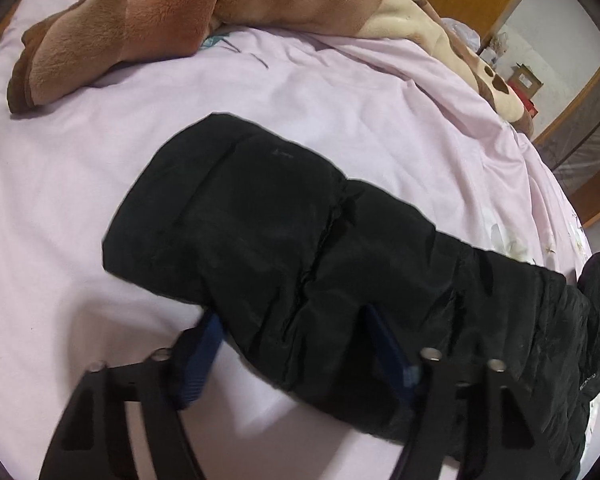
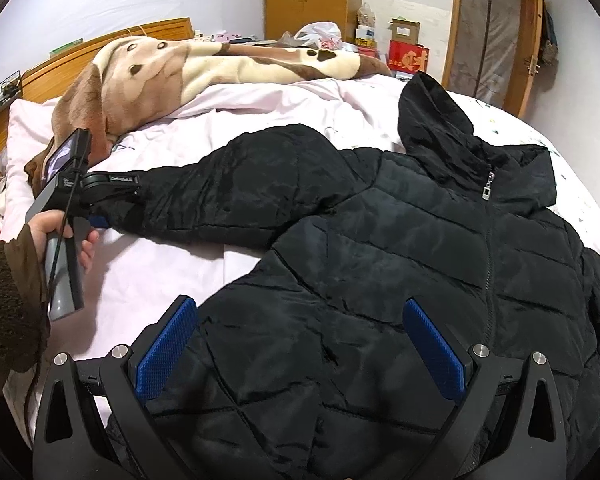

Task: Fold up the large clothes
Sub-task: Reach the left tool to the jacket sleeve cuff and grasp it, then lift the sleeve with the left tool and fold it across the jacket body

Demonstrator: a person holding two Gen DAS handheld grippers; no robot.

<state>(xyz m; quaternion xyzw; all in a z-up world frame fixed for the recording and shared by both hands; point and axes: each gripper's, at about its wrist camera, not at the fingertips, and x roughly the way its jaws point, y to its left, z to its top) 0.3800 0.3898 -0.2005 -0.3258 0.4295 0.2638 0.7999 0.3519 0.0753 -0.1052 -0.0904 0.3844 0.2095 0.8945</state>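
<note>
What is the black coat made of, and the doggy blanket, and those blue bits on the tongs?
Black coat: probably padded nylon or polyester; smooth, faintly shiny, with stitched puffy panels and a metal-looking zipper pull.
Doggy blanket: likely fleece; fuzzy and matte.
Blue pads on the right tongs: seemingly rubber or plastic, with a fine grid texture.

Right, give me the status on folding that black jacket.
Done: the black jacket lies spread face up and zipped on the bed. In hand: the left gripper is open around the outstretched sleeve; the right gripper hovers open over the hem. Left: no fold is made yet.
</note>
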